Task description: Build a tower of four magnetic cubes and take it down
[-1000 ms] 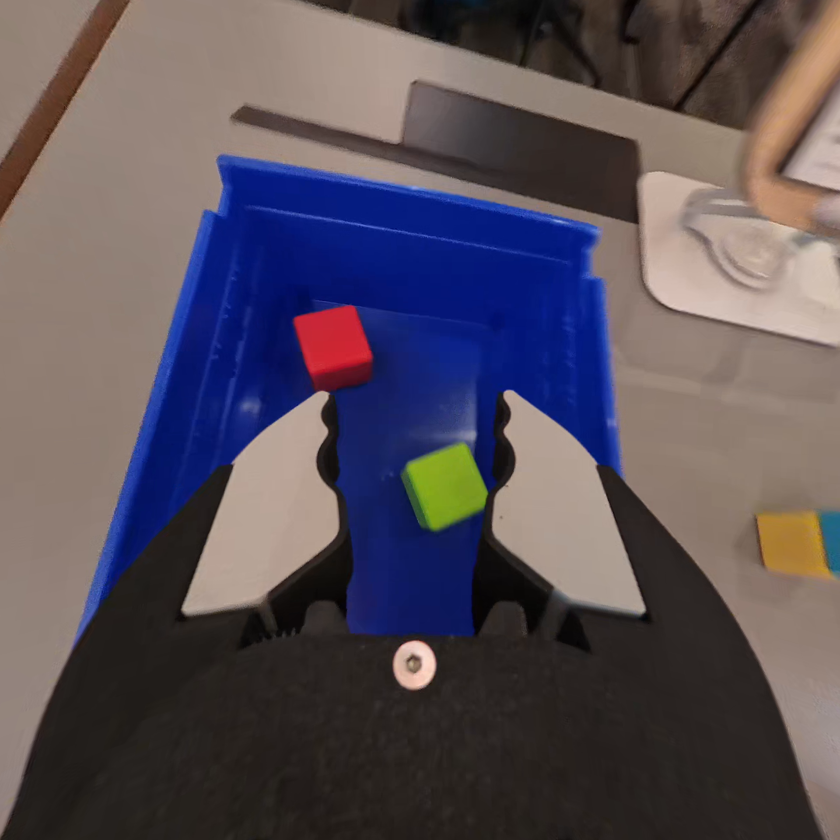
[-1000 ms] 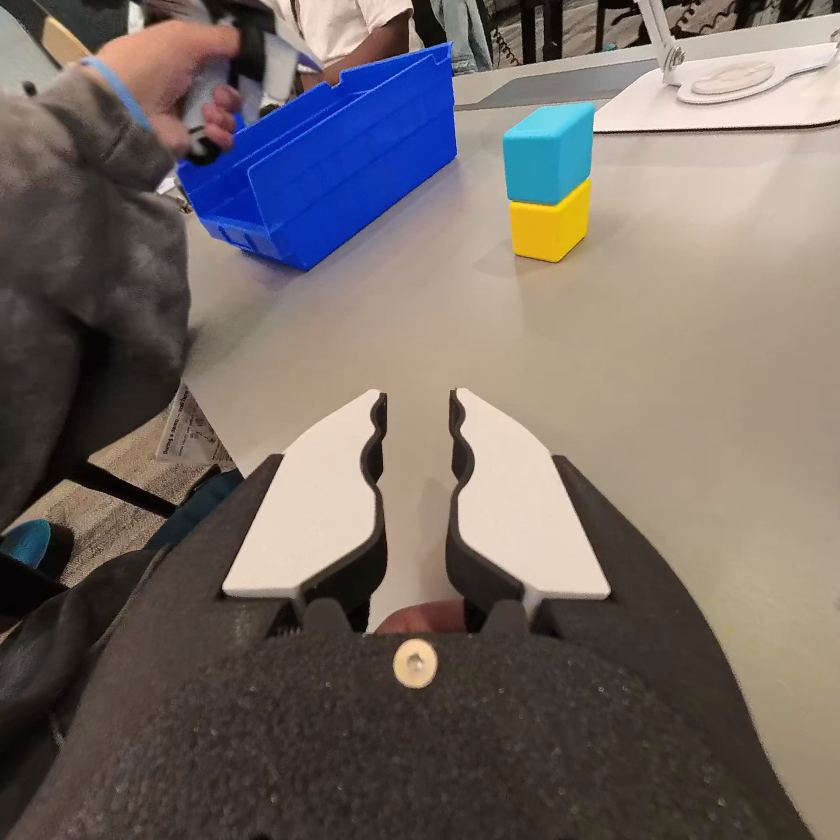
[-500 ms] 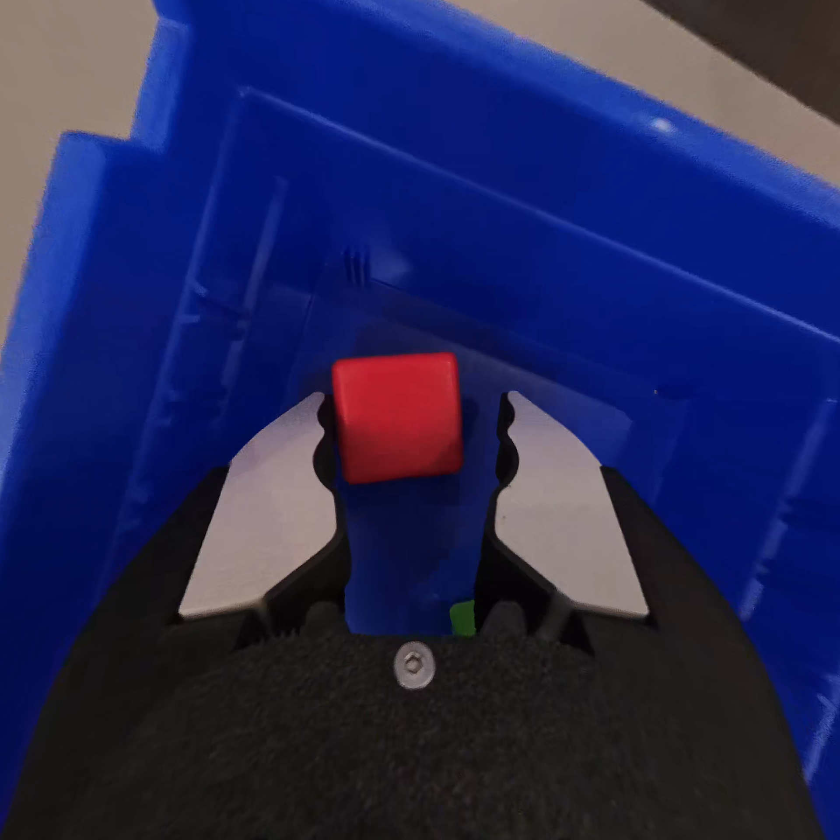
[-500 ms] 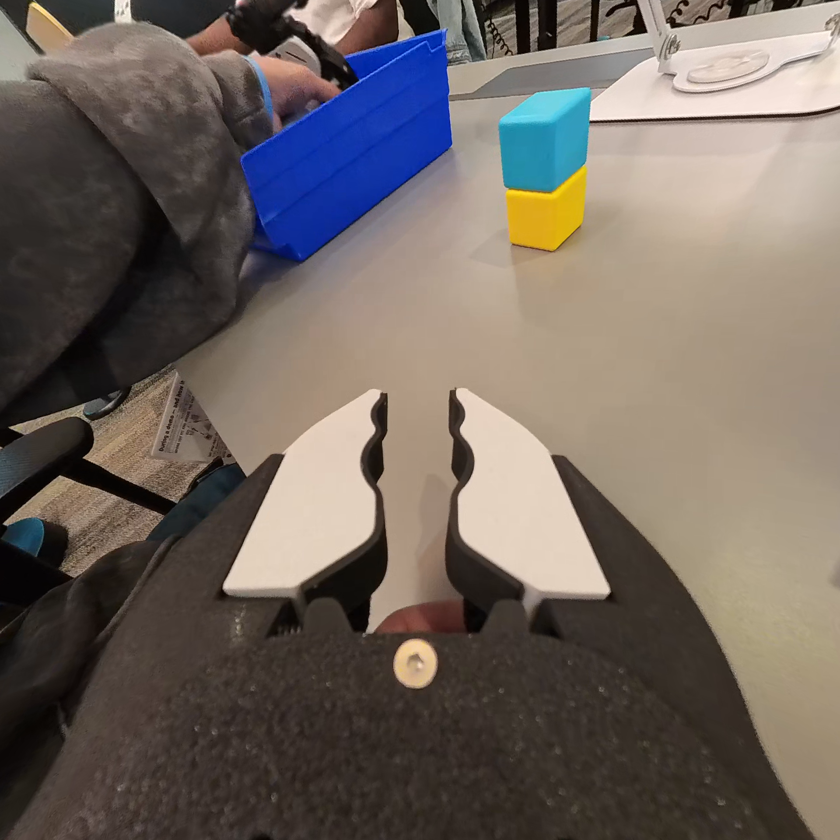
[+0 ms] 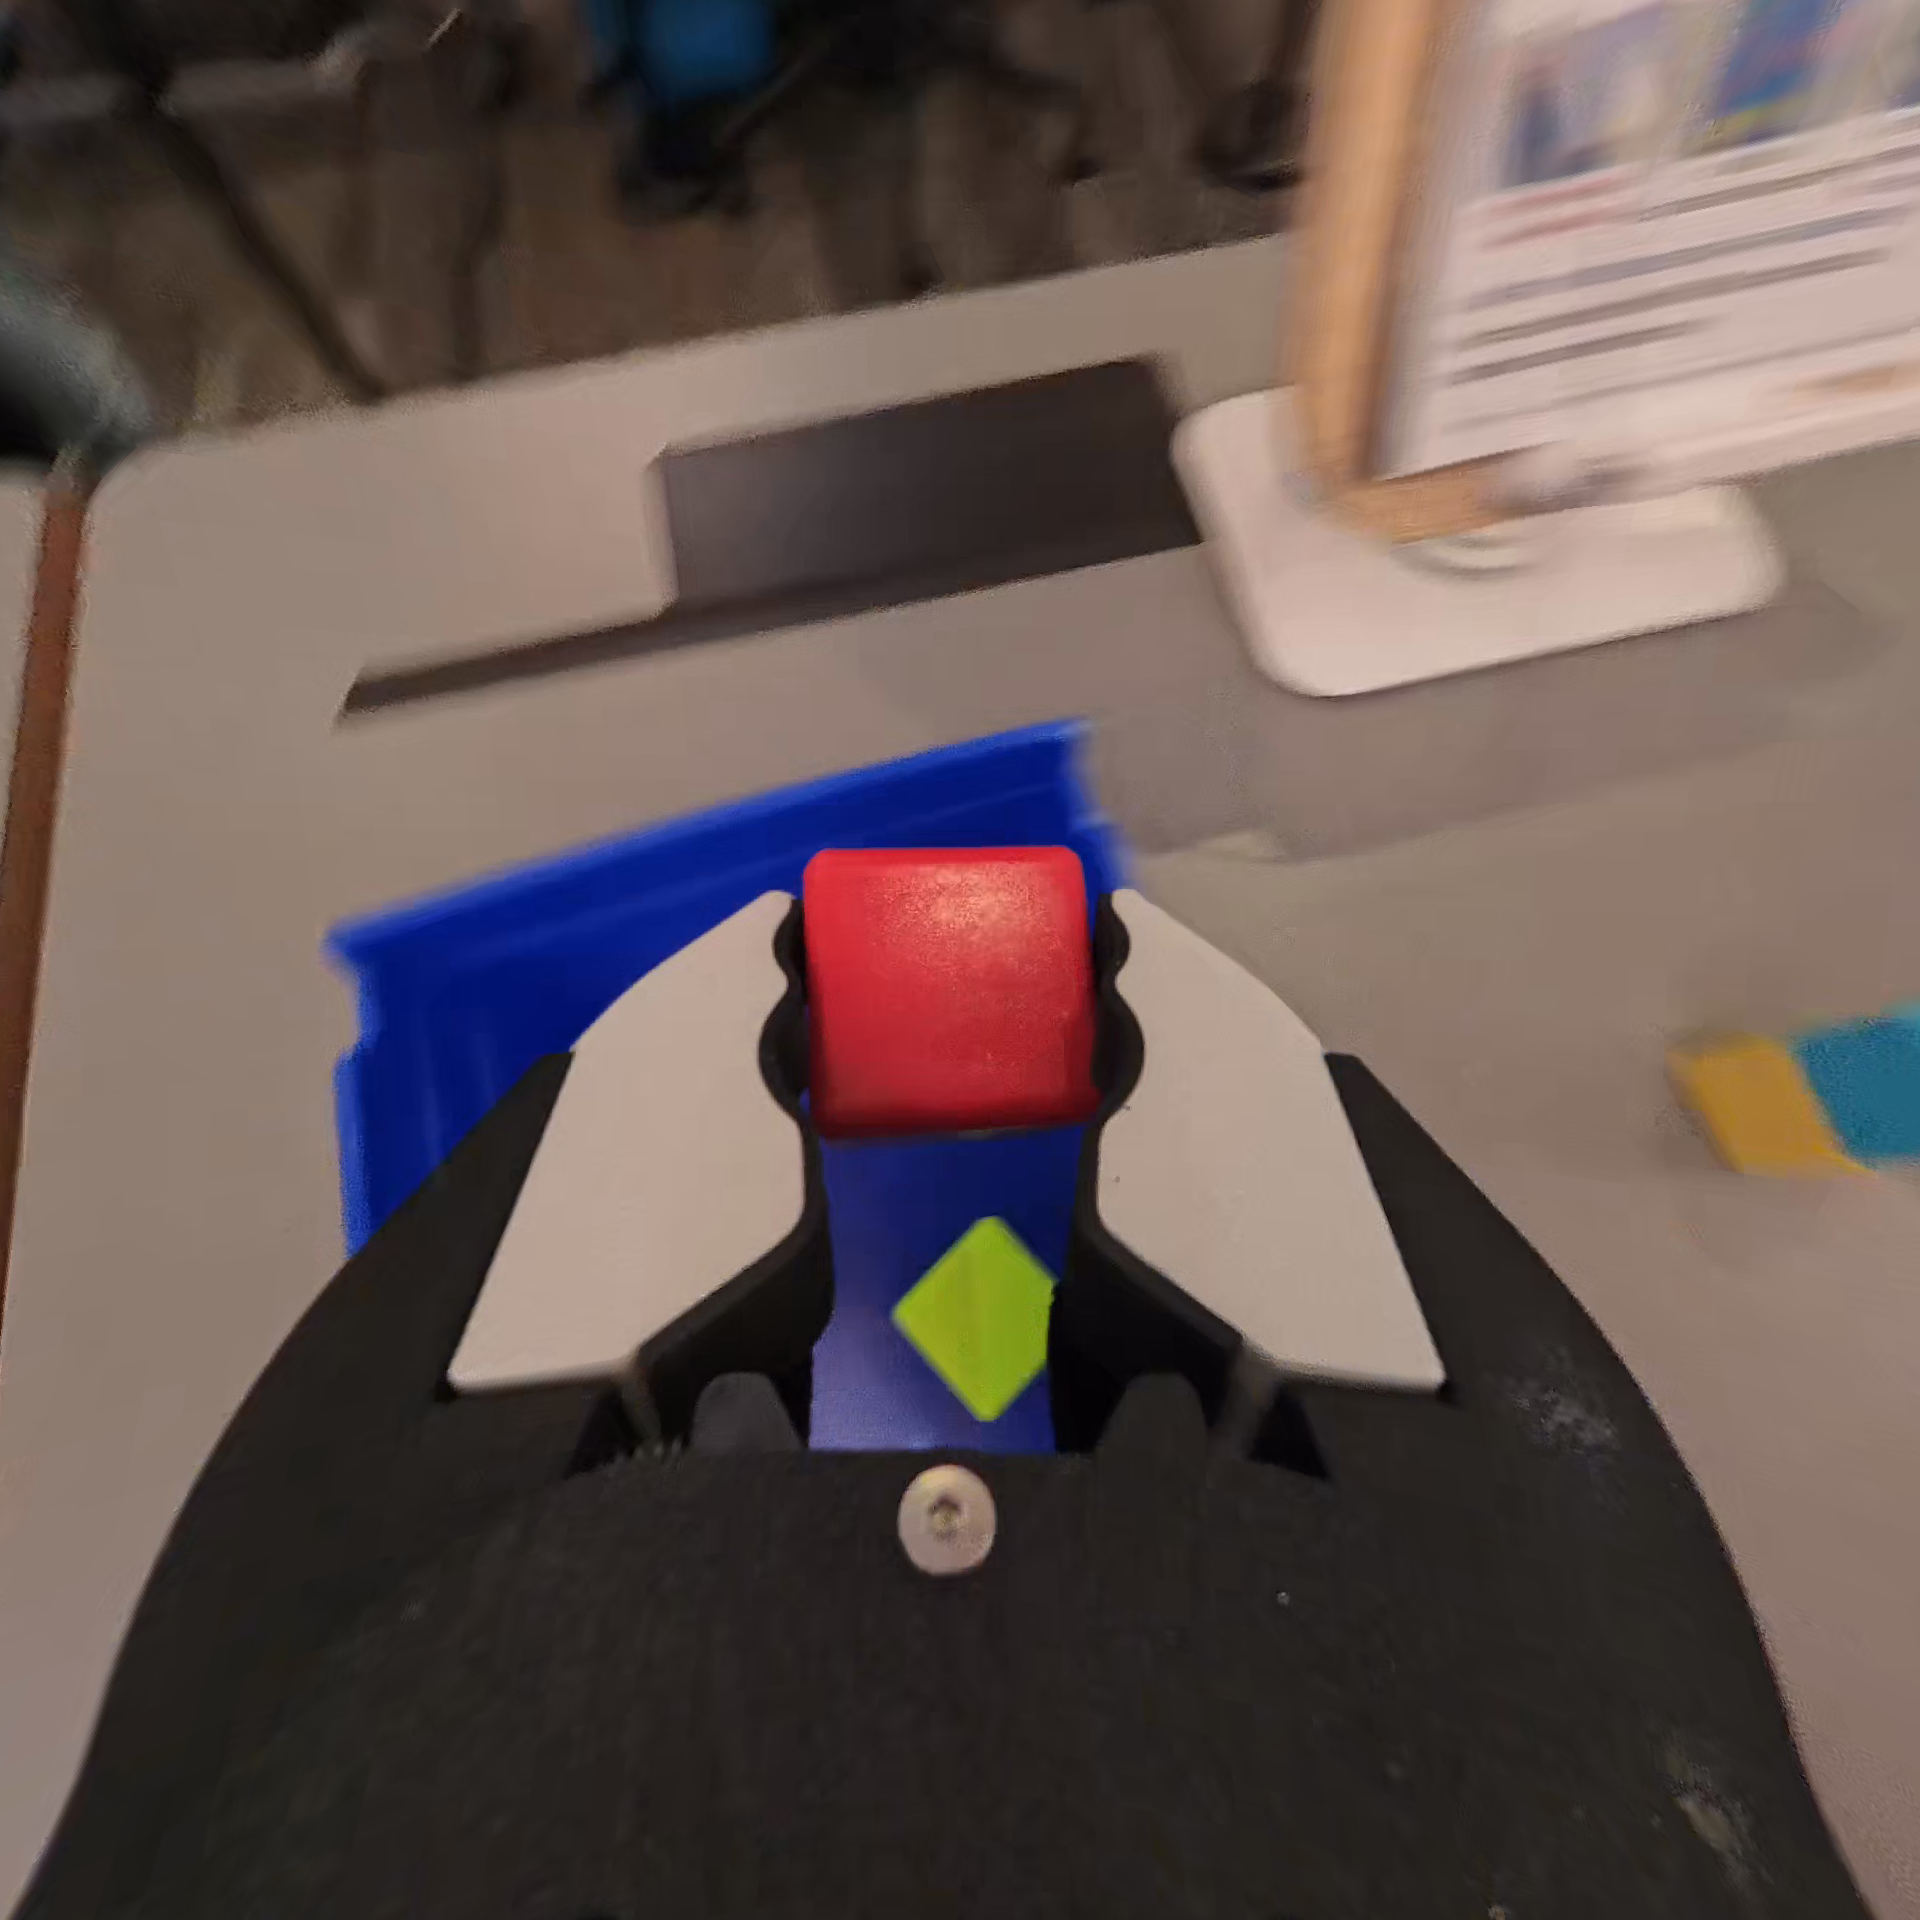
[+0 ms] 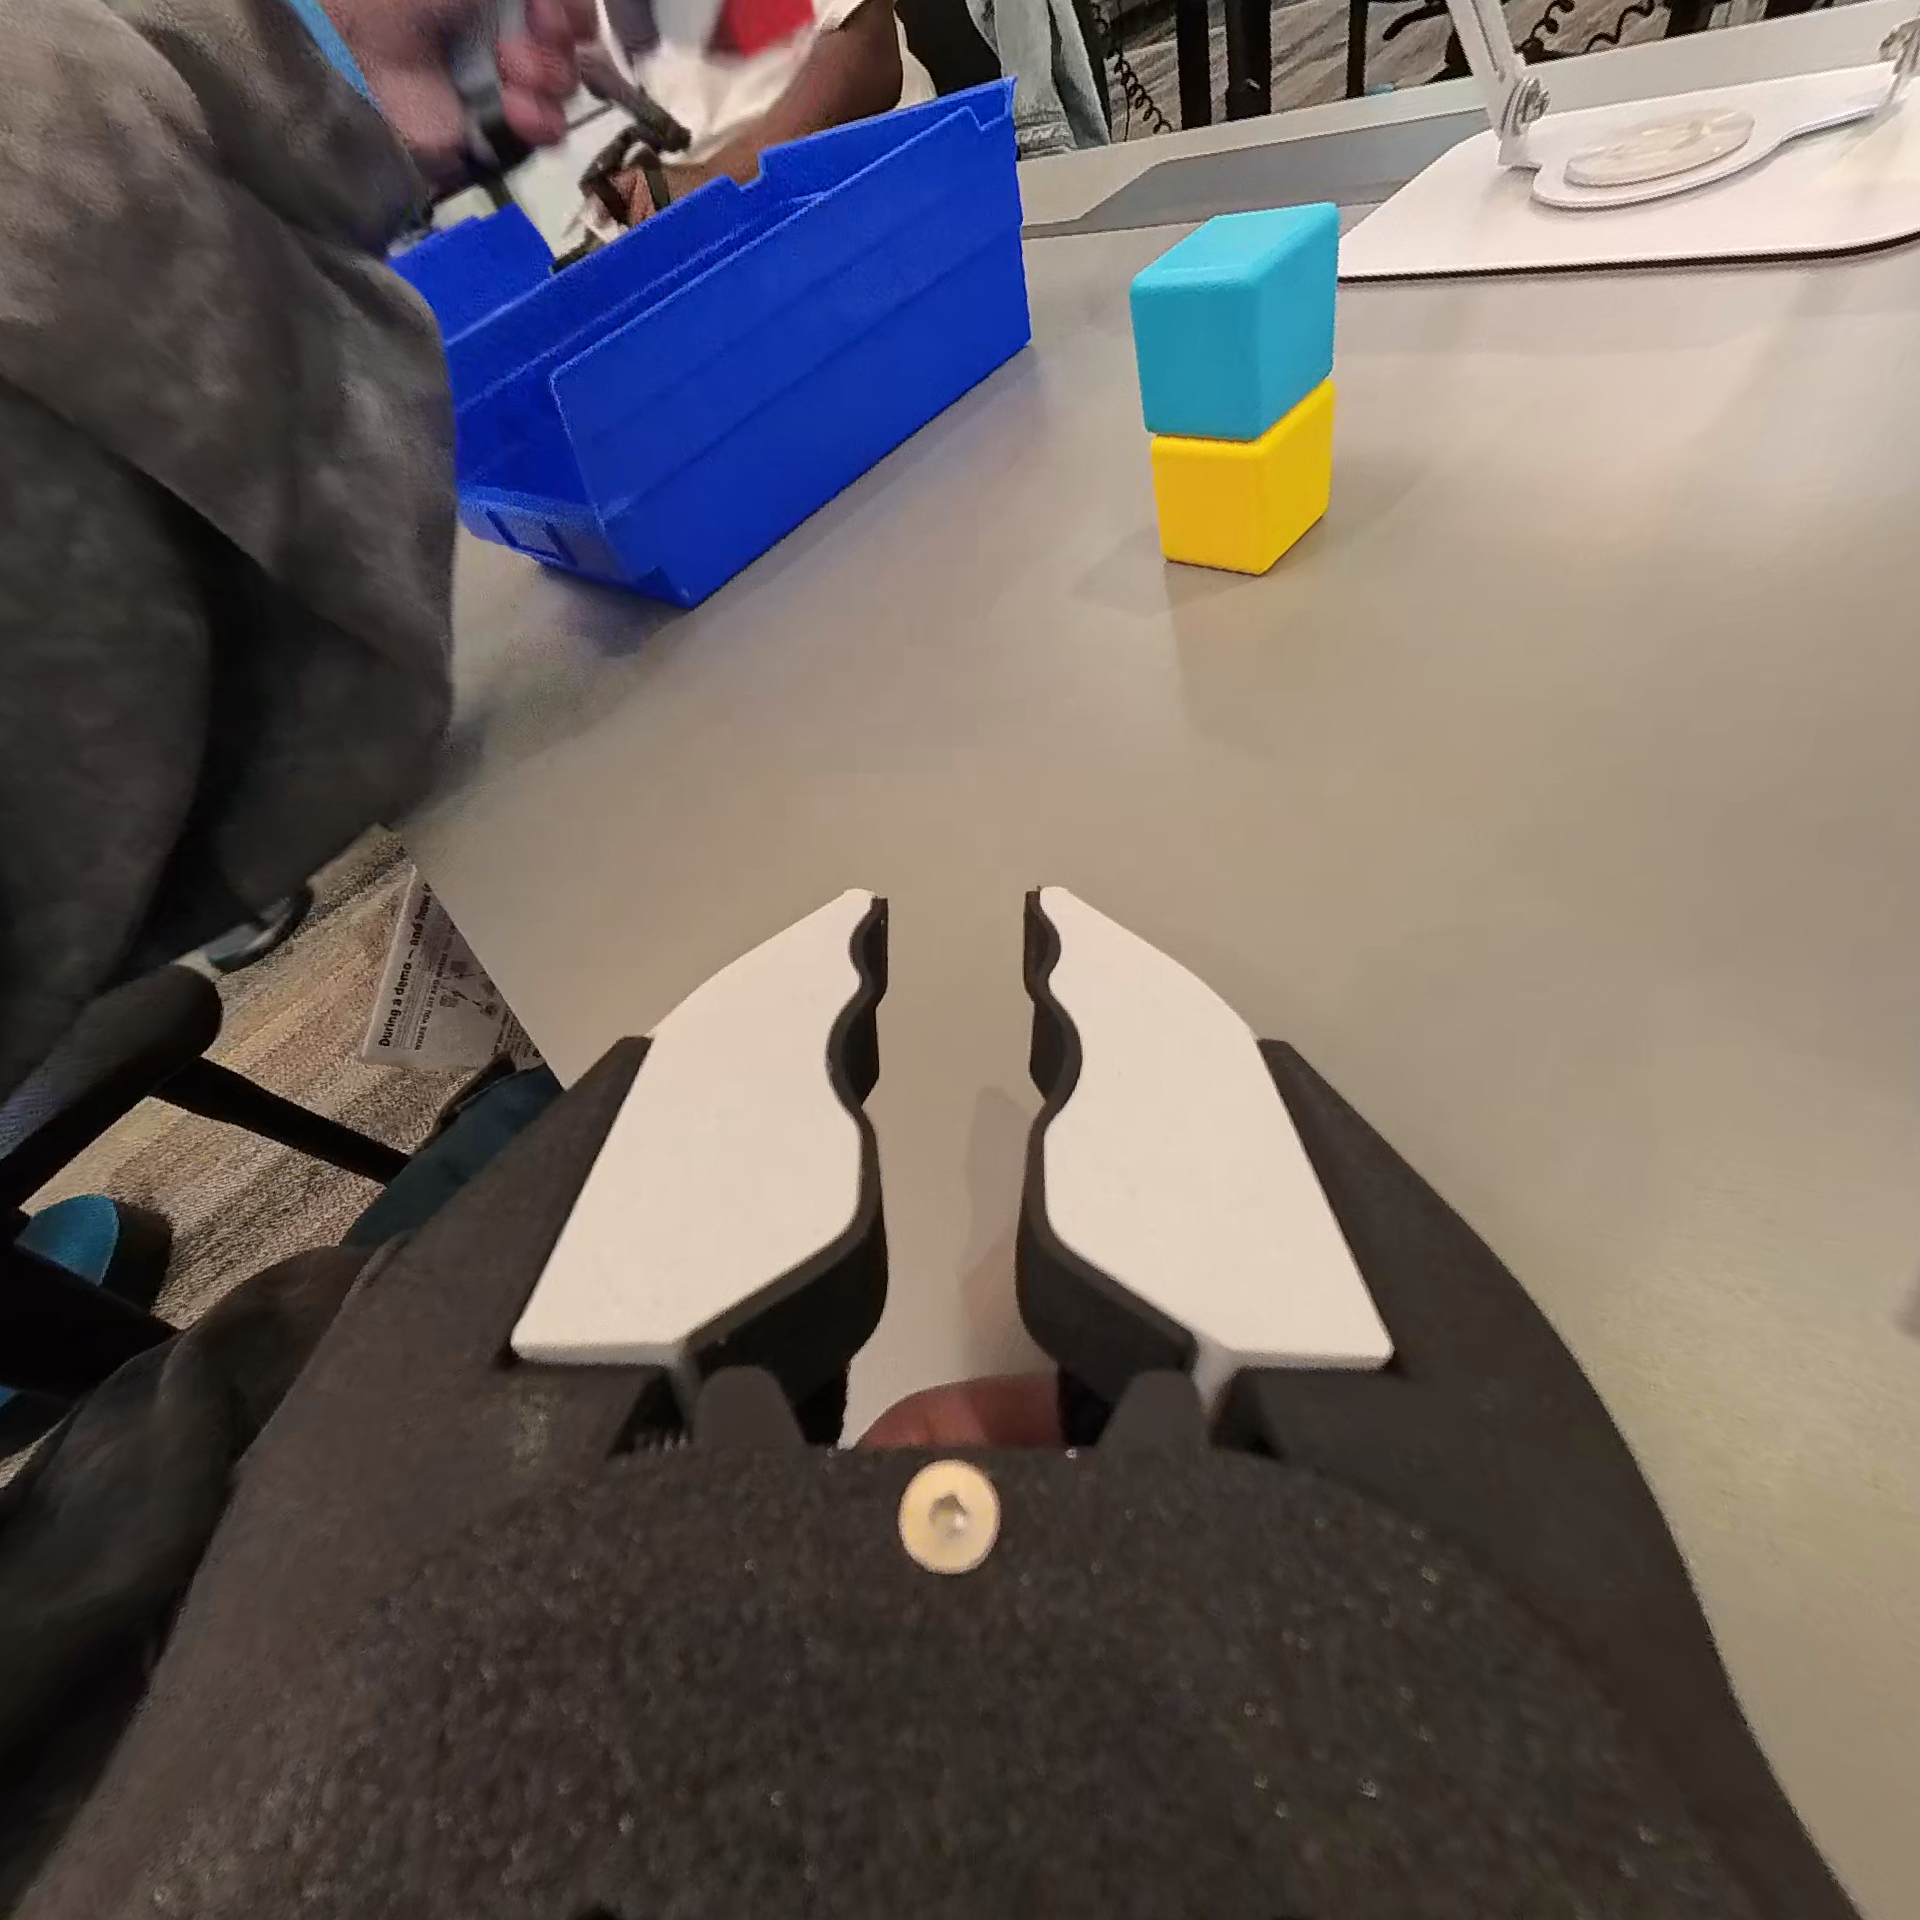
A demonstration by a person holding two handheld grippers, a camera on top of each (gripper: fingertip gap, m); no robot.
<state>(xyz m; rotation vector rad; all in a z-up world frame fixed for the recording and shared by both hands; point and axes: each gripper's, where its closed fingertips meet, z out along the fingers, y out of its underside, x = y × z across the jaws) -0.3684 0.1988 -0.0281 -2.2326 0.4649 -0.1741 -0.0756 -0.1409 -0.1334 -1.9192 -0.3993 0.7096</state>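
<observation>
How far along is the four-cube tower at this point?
Two of four stacked: the cyan cube sits on the yellow cube on the table. In hand: the left claw is shut on the red cube, above the blue bin. Left: the green cube in the bin, then takedown. The right claw is open, empty.

Bare table (image 6: 1351,831) before two-cube stack (image 6: 1236,384)

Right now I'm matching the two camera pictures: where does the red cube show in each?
Left wrist view: red cube at centre, clamped between the left tongs.
Right wrist view: a blurred red patch at the top edge, likely the cube.
Shared landmark: the blue bin.
</observation>
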